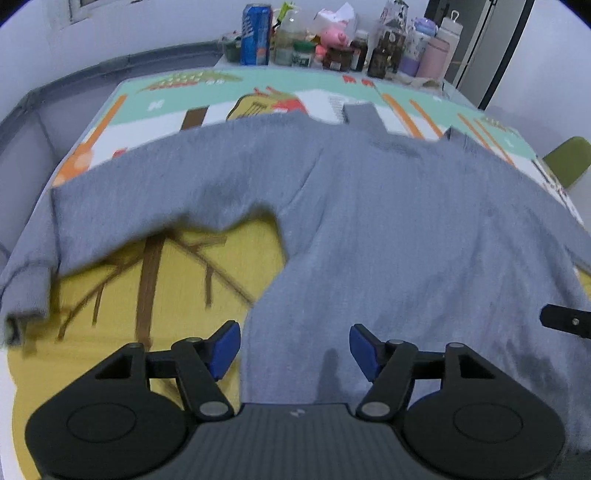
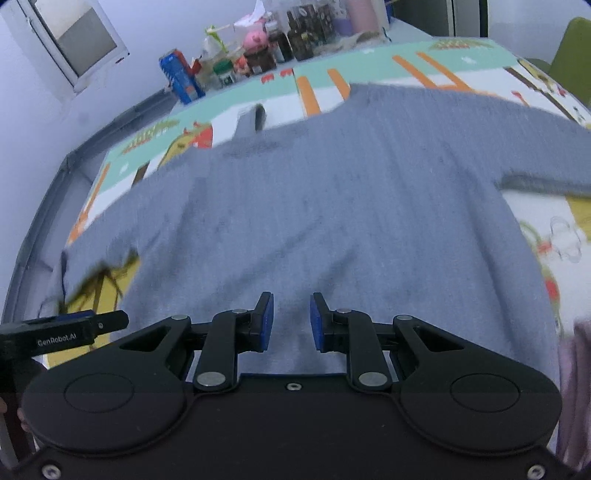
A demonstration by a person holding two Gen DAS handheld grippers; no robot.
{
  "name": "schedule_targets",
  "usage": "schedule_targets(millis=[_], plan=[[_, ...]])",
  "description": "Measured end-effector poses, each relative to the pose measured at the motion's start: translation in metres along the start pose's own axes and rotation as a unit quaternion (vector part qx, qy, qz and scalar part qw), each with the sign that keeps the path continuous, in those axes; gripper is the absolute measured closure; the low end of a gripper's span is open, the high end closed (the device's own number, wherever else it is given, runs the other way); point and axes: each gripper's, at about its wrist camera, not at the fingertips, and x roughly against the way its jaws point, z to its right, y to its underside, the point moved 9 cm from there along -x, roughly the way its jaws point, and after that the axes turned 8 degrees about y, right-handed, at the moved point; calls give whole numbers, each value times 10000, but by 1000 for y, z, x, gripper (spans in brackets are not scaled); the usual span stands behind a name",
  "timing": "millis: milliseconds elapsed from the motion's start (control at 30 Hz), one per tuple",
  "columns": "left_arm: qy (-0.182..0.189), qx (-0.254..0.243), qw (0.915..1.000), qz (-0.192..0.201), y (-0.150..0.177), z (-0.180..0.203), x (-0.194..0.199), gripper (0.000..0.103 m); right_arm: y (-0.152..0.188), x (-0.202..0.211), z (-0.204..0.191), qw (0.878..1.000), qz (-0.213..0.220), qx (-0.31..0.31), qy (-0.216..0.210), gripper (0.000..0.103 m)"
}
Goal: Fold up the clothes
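A grey long-sleeved sweater [image 1: 388,221] lies spread flat on a colourful play mat [image 1: 184,280], hem toward me and collar at the far side. Its left sleeve [image 1: 155,192] stretches out to the left, with the cuff [image 1: 26,291] drooping at the mat's edge. My left gripper [image 1: 294,347] is open over the hem's left corner, with nothing between its blue pads. In the right wrist view the same sweater [image 2: 351,206] fills the middle. My right gripper [image 2: 291,321] hovers over the hem, jaws partly open and holding nothing. The left gripper's finger [image 2: 74,328] shows at the left edge.
Bottles, jars, a blue can [image 1: 256,35] and a pink pig toy [image 1: 334,37] crowd the table's far end. A green chair [image 1: 567,160] stands at the right. A pinkish cloth [image 2: 576,387] lies at the near right. A grey ledge [image 1: 33,110] runs along the left.
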Motion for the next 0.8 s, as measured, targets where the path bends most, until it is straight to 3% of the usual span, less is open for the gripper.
schedule_targets(millis=[333, 800], plan=[[-192, -103, 9997, -71, 57, -7, 19, 28, 76, 20, 16, 9996, -241, 109, 14, 83], [-50, 132, 9996, -248, 98, -2, 25, 25, 128, 33, 28, 9991, -245, 247, 239, 83]])
